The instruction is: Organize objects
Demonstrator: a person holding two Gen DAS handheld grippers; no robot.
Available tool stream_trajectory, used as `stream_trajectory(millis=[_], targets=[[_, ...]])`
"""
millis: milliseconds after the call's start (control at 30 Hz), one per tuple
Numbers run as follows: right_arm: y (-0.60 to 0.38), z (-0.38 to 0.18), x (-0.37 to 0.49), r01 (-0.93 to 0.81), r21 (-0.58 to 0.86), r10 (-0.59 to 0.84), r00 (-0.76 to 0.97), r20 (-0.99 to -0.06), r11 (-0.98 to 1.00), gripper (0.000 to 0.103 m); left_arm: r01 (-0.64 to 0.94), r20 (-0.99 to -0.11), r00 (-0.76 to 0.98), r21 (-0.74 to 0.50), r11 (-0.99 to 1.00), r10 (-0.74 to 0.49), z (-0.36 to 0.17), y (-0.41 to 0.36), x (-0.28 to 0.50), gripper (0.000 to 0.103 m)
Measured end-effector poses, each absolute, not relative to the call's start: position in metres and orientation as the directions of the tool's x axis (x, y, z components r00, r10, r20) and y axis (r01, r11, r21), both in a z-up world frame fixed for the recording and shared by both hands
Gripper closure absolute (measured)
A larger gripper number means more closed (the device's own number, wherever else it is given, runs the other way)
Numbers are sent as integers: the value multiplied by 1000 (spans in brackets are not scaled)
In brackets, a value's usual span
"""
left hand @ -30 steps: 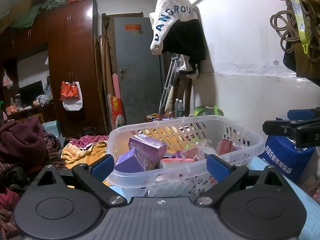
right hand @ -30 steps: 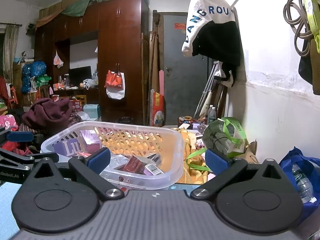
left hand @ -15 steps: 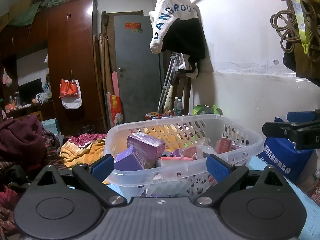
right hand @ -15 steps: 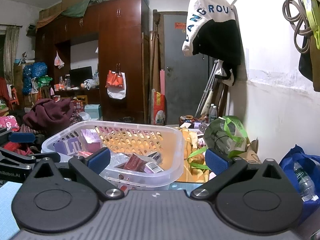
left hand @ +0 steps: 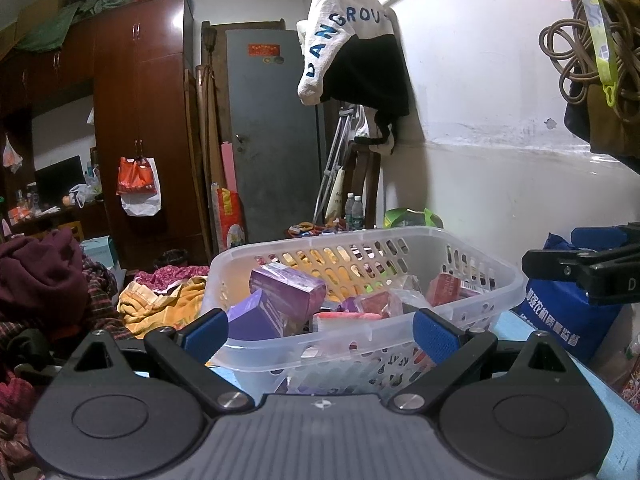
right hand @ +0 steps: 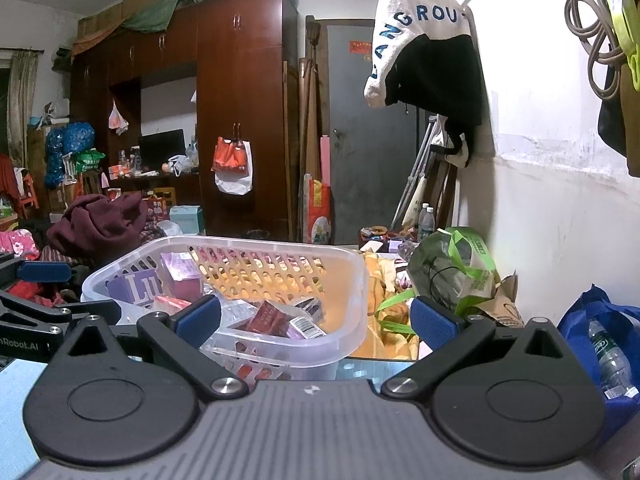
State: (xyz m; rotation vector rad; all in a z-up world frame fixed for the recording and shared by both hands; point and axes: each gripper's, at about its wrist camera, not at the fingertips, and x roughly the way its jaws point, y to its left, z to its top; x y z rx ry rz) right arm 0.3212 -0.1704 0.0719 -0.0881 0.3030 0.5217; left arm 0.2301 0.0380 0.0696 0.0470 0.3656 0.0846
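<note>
A clear perforated plastic basket (left hand: pixel 496 292) stands on the light blue table in front of both grippers; it also shows in the right wrist view (right hand: pixel 352 280). It holds purple boxes (left hand: pixel 286 288), a pink packet (left hand: pixel 344 316) and dark red packets (right hand: pixel 266 316). My left gripper (left hand: pixel 320 330) is open and empty, its blue pads just short of the basket's near wall. My right gripper (right hand: pixel 316 318) is open and empty, near the basket's right end. The right gripper's finger (left hand: pixel 580 266) shows at the right edge of the left wrist view.
A blue bag (left hand: pixel 560 316) with a water bottle (right hand: pixel 608 360) stands at the right by the white wall. A green bag (right hand: pixel 460 268) and yellow cloth (right hand: pixel 384 292) lie behind the basket. Clothes (left hand: pixel 40 276) are heaped at the left. A wardrobe and a grey door stand behind.
Both views have shifted slightly; the basket sits a little lower in the frames. Both grippers stay open and empty.
</note>
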Motion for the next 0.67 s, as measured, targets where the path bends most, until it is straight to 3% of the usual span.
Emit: stream_trajectory(millis=[467, 667], targets=[[-171, 73, 322, -502, -4, 477, 823, -310, 865, 0, -66, -350, 933, 55, 996, 81, 68, 36, 231, 3], [-172, 70, 322, -501, 0, 476, 821, -315, 865, 0, -24, -249, 968, 26, 999, 30, 71, 33, 211, 3]])
